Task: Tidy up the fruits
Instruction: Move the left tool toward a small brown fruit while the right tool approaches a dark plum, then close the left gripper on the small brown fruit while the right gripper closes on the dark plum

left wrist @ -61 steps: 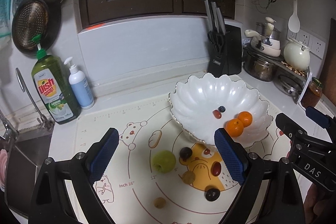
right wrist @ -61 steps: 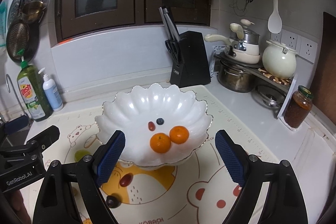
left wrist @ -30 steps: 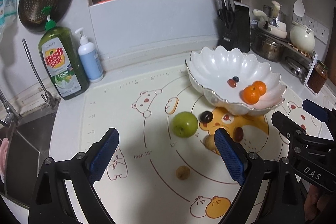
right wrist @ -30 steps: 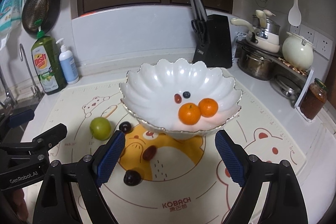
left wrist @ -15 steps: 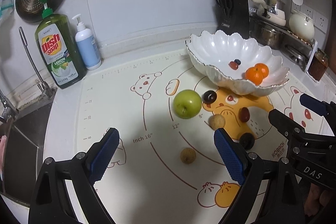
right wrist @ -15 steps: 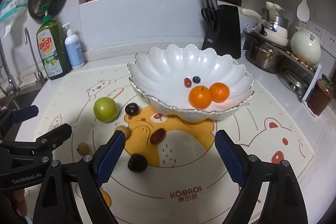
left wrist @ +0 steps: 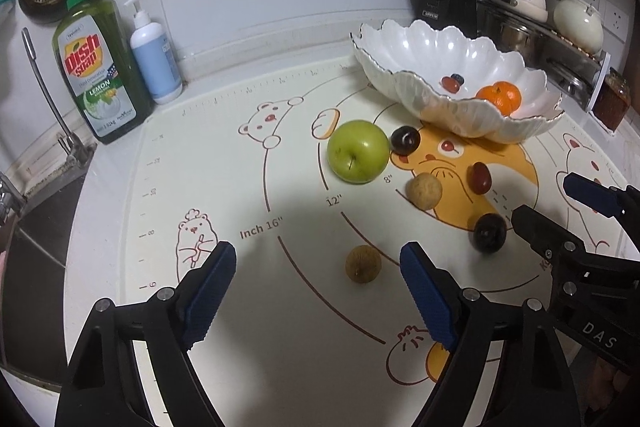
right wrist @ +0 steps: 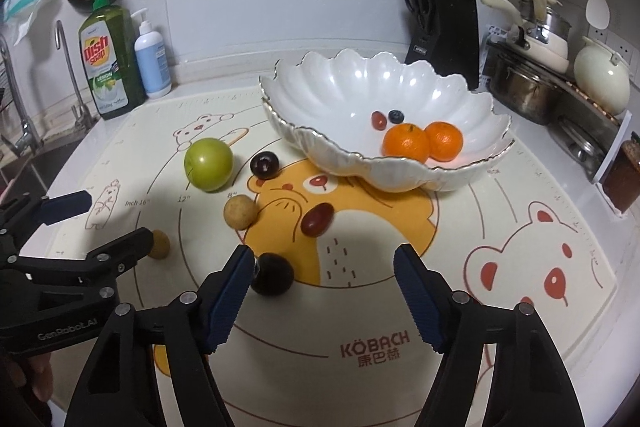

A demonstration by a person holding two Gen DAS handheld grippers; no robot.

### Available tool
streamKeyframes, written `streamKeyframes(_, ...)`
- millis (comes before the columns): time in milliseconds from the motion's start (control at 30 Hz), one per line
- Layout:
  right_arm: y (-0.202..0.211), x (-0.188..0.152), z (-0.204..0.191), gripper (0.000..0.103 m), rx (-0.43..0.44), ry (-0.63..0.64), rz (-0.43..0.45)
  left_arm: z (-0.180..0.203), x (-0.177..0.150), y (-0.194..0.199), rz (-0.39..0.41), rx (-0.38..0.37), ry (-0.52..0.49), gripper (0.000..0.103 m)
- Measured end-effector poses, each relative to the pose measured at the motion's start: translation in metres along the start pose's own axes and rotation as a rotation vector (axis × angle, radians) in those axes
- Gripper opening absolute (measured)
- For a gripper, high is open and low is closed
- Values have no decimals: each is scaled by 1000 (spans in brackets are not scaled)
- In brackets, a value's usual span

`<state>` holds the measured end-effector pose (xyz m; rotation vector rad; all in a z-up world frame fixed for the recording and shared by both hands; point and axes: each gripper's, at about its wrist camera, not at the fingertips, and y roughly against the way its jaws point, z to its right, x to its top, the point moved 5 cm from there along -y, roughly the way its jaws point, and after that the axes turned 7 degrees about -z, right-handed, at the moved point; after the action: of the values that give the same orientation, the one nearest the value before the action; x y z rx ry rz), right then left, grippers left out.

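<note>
Both the left gripper (left wrist: 318,267) and right gripper (right wrist: 324,267) have jaws apart, just closing, empty above the mat (right wrist: 400,367).

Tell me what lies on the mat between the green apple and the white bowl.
One dark round fruit sits between the green apple and the white bowl, close beside the apple and near the bowl's rim. Both wrist views show it; the right wrist view shows it best.

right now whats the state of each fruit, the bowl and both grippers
bowl: upright, holds two oranges, a red grape, a blueberry
green apple: loose on mat
dark plum: on mat beside right gripper
left gripper: open, empty, jaws just closing
right gripper: open, empty, jaws just closing
</note>
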<state>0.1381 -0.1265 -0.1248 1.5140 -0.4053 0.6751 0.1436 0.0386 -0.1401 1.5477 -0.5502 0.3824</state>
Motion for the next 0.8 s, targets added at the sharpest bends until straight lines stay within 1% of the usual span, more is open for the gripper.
streamKeyframes(100, -4, -2, -4, 72, 11, 10, -8, 0, -1, -6, -13, 0, 1, 82)
streamKeyframes(233, -9, -4, -9, 68, 29, 27, -19, 0, -4, -14, -30, -1, -2, 74)
streamKeyframes(400, -16, -6, -12, 67, 53, 43, -33, 4, -5, -20, -35, -10, -10, 72)
streamKeyframes(467, -19, -6, -13, 64, 59, 45, -41, 5, -5, -23, -42, -16, -12, 68)
streamKeyframes(600, -24, -6, -14, 62, 70, 49, -52, 7, -1, -28, -46, -21, -11, 65)
streamKeyframes(667, -27, -5, -15, 59, 78, 52, -60, 8, -1, -31, -52, -31, -9, 61)
streamKeyframes(733, -31, -6, -15, 57, 86, 54, -68, 9, -1, -33, -56, -35, -11, 59)
streamKeyframes(800, -33, -7, -16, 57, 99, 52, -74, 10, -2, -34, -52, -38, -10, 57)
